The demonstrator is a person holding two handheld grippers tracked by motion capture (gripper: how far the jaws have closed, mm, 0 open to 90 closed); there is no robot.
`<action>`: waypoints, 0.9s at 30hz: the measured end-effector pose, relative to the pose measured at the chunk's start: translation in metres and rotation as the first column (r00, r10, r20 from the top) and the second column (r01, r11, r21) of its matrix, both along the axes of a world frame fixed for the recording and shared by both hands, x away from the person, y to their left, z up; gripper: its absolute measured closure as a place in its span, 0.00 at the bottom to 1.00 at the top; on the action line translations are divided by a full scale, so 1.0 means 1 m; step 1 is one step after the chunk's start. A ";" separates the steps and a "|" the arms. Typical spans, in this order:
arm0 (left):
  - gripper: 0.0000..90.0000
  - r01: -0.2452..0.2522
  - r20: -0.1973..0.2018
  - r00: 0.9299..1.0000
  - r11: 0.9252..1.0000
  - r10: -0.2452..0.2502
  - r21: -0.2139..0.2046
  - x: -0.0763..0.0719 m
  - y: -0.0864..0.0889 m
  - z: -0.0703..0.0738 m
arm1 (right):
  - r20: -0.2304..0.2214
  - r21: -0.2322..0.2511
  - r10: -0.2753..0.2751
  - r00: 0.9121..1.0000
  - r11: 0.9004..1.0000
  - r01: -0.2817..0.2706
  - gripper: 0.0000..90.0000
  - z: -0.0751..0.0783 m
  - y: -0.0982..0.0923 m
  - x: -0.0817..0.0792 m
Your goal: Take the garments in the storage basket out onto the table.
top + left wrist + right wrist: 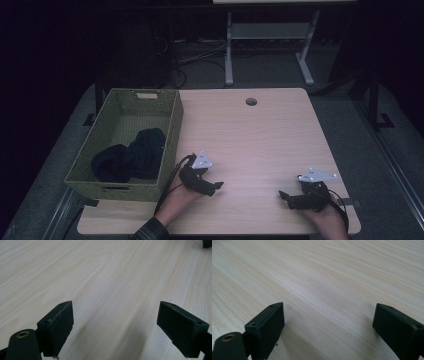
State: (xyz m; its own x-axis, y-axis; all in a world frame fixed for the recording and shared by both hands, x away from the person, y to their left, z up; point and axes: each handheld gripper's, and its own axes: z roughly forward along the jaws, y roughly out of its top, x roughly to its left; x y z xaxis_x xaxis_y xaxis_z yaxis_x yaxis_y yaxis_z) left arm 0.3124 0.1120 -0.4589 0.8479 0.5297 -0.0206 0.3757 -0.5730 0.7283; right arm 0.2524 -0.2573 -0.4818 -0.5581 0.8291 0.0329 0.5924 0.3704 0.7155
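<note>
Grippers at rest: left gripper [212, 187] and right gripper [286, 196] lie agape on the table [260, 135]; dark cloth [131, 156], perhaps socks, fills the basket [172, 131]; nothing left to fetch.

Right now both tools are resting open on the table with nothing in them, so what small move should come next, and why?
Probably swing the left tool left, up over the basket rim toward the dark clothes. Both tools, the right tool too, sit open and hold nothing, the tabletop near them is bare, and the clothes are the nearest thing to handle.
</note>
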 end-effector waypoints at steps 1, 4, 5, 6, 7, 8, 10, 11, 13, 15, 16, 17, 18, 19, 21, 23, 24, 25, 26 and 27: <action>0.15 -0.002 0.001 1.000 1.000 0.002 -0.003 0.000 0.001 0.001 | 0.000 0.000 0.000 1.000 1.000 0.000 0.11 0.000 0.000 0.000; 0.15 0.001 -0.009 1.000 1.000 -0.001 -0.014 0.000 0.001 0.003 | 0.000 0.000 0.000 1.000 1.000 0.000 0.11 0.000 0.000 0.000; 0.15 0.002 -0.006 1.000 1.000 -0.002 -0.013 0.000 0.000 0.004 | 0.000 0.000 0.000 1.000 1.000 0.000 0.11 0.000 0.000 0.000; 0.15 0.002 -0.006 1.000 1.000 -0.002 -0.013 0.000 0.000 0.004 | 0.000 0.000 0.000 1.000 1.000 0.000 0.11 0.000 0.000 0.000; 0.15 0.012 -0.002 1.000 1.000 -0.012 -0.004 0.000 0.000 0.006 | 0.000 0.000 0.000 1.000 1.000 0.000 0.11 0.000 0.000 0.000; 0.15 0.012 -0.002 1.000 1.000 -0.012 -0.004 0.000 0.000 0.006 | 0.000 0.000 0.000 1.000 1.000 0.000 0.11 0.000 0.000 0.000; 0.15 0.012 -0.004 1.000 1.000 -0.012 -0.008 -0.001 0.000 0.009 | 0.000 0.000 0.000 1.000 1.000 0.000 0.11 0.000 0.000 0.000; 0.15 0.015 -0.003 1.000 1.000 -0.015 -0.007 -0.001 0.000 0.010 | 0.000 0.000 0.000 1.000 1.000 0.000 0.11 0.000 0.000 0.000; 0.15 0.022 -0.004 1.000 1.000 -0.022 -0.007 -0.001 0.000 0.012 | 0.000 0.000 0.000 1.000 1.000 0.000 0.11 0.000 0.000 0.000; 0.15 0.023 -0.004 1.000 1.000 -0.023 -0.008 -0.001 0.000 0.014 | 0.000 0.000 0.000 1.000 1.000 0.000 0.11 0.000 0.000 0.000; 0.15 0.023 -0.003 1.000 1.000 -0.023 -0.006 -0.001 0.000 0.015 | 0.000 0.000 0.000 1.000 1.000 0.000 0.11 0.000 0.000 0.000; 0.15 0.024 -0.003 1.000 1.000 -0.024 -0.008 -0.001 0.000 0.015 | 0.000 0.000 0.000 1.000 1.000 0.000 0.11 0.000 0.000 0.000; 0.15 0.025 -0.001 1.000 1.000 -0.025 -0.011 -0.001 0.000 0.016 | 0.000 0.000 0.000 1.000 1.000 0.000 0.11 0.000 0.000 0.000; 0.15 0.029 0.000 1.000 1.000 -0.029 -0.008 -0.001 0.000 0.017 | 0.000 0.000 0.000 1.000 1.000 0.000 0.11 0.000 0.000 0.000; 0.15 0.034 0.000 0.999 0.999 -0.034 0.002 -0.001 0.000 0.019 | 0.000 0.000 0.000 1.000 1.000 0.000 0.11 0.000 0.000 0.000; 0.15 0.032 0.001 0.999 0.999 -0.032 -0.009 0.000 0.000 0.021 | 0.000 0.000 0.000 1.000 1.000 0.000 0.11 0.000 0.000 0.000; 0.15 0.035 0.003 0.999 0.999 -0.035 -0.011 0.000 0.000 0.022 | 0.000 0.000 0.000 1.000 1.000 0.000 0.11 0.000 0.000 0.000; 0.15 0.037 0.000 0.999 0.999 -0.037 -0.010 0.000 0.000 0.024 | 0.000 0.000 0.000 1.000 1.000 0.000 0.11 0.000 0.000 0.000; 0.15 0.041 -0.004 0.999 0.999 -0.041 -0.010 0.000 0.000 0.025 | 0.000 0.000 0.000 1.000 1.000 0.000 0.11 0.000 0.000 0.000; 0.15 0.045 -0.008 0.999 0.999 -0.046 -0.010 0.000 0.000 0.027 | 0.000 0.000 0.000 1.000 1.000 0.000 0.11 0.000 0.000 0.000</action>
State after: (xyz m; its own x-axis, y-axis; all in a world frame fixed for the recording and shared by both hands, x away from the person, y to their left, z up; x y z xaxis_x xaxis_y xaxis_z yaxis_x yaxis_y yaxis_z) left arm 0.3125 0.1119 -0.4316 0.8709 0.4903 -0.0327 0.3556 -0.5828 0.7307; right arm 0.2524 -0.2572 -0.4818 -0.5580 0.8292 0.0328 0.5923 0.3703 0.7156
